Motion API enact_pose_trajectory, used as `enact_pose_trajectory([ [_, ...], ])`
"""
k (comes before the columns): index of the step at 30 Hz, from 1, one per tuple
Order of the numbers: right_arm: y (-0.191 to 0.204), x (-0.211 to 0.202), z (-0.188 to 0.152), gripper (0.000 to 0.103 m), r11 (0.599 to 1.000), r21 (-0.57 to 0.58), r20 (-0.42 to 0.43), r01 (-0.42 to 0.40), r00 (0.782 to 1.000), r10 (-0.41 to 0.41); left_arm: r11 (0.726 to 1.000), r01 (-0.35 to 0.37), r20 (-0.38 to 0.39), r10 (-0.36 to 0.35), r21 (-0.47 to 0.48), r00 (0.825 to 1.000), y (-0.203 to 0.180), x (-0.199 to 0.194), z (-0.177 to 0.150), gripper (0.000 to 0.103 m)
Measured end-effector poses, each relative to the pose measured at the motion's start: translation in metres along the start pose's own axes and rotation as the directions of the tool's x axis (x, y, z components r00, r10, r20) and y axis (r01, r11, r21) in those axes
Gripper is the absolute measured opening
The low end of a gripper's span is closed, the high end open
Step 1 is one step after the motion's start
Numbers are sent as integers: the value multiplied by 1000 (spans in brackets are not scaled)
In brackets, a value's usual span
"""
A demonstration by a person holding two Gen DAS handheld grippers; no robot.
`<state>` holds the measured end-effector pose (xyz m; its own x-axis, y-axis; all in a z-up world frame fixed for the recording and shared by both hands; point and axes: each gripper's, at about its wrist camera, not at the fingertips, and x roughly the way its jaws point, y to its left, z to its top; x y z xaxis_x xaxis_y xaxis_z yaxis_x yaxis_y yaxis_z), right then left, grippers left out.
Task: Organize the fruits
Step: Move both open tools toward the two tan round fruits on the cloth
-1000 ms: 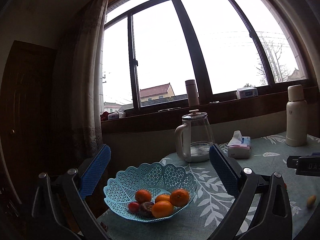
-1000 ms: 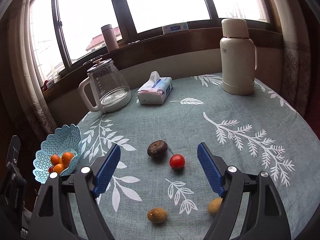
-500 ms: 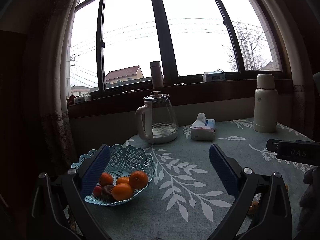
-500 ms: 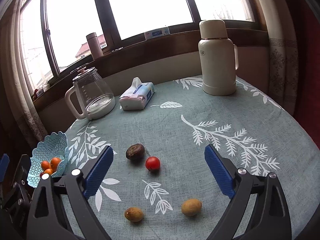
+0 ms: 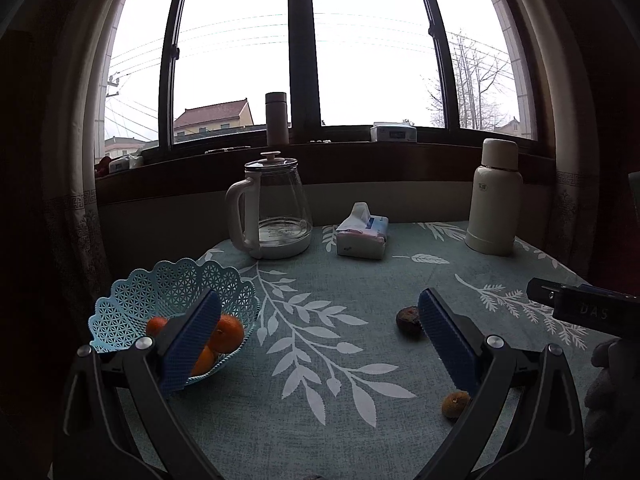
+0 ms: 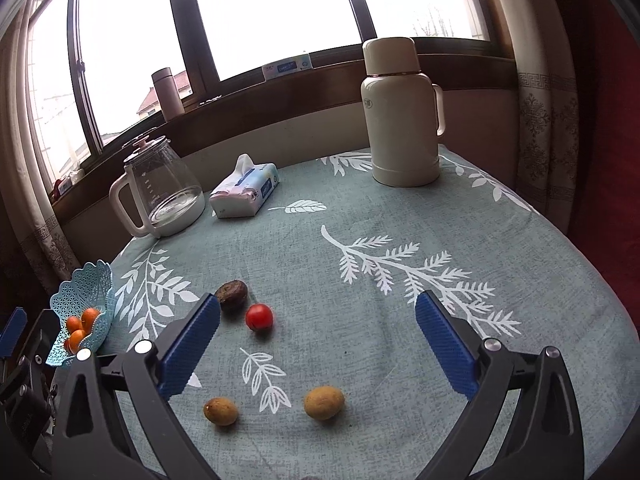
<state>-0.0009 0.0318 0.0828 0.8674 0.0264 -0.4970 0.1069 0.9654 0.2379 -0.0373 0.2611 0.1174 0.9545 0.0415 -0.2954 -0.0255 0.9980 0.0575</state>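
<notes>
Two claws, both spread wide and empty. Right gripper hovered over the table, blue pads well apart. Red tomato lay just ahead, between the pads but nearer the left one; dark brown fruit sat just beside the left pad's tip, close to the tomato but apart from it. Two yellowish-brown fruits lay lower in the right wrist view, between the jaws' arms: smaller one left, larger one right, apart from each other.

Left gripper also released, nothing between the pads. Its left pad overlapped the blue lattice basket in view; basket held oranges, sat at the table's left edge. Dark brown fruit showed just beside the right pad's tip; a yellowish fruit partly hidden behind the right finger arm.

Farther out: glass kettle with white handle, tissue pack beside it, cream thermos upright at the back right. Thermos had a small logo, unreadable. Tissue pack print too small to read. On the sill, a slim tumbler and a white box with blurred label. In the left wrist view, the other gripper's body at right showed letters "DAS". A gloved hand sat below it.
</notes>
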Motion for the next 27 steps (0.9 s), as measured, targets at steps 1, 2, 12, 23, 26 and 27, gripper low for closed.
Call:
enact_pose_trajectory([
  [1, -3, 0, 0, 98, 1000, 2, -1, 4, 1000, -4, 1000, 7, -7, -7, -1, 1000, -1, 1, 0, 100],
  [2, -5, 0, 0, 97, 1000, 3, -3, 7, 1000, -7, 1000, 15, -13, -15, -3, 1000, -1, 2, -1, 100],
  [12, -20, -2, -6, 97, 997, -36, 8, 74, 997, -74, 996, 73, -82, -76, -41, 994, -5, 12, -3, 100],
  [23, -12, -2, -30, 97, 975, -182, 25, 127, 992, -124, 994, 105, -134, -109, -39, 985, -13, 20, -8, 100],
  [26, -16, -6, -30, 97, 980, -163, 36, 116, 993, -112, 993, 105, -146, -110, -45, 983, -14, 22, -9, 100],
  [27, -17, -6, -30, 97, 981, -160, 35, 110, 994, -106, 994, 103, -150, -108, -43, 983, -14, 23, -9, 100],
])
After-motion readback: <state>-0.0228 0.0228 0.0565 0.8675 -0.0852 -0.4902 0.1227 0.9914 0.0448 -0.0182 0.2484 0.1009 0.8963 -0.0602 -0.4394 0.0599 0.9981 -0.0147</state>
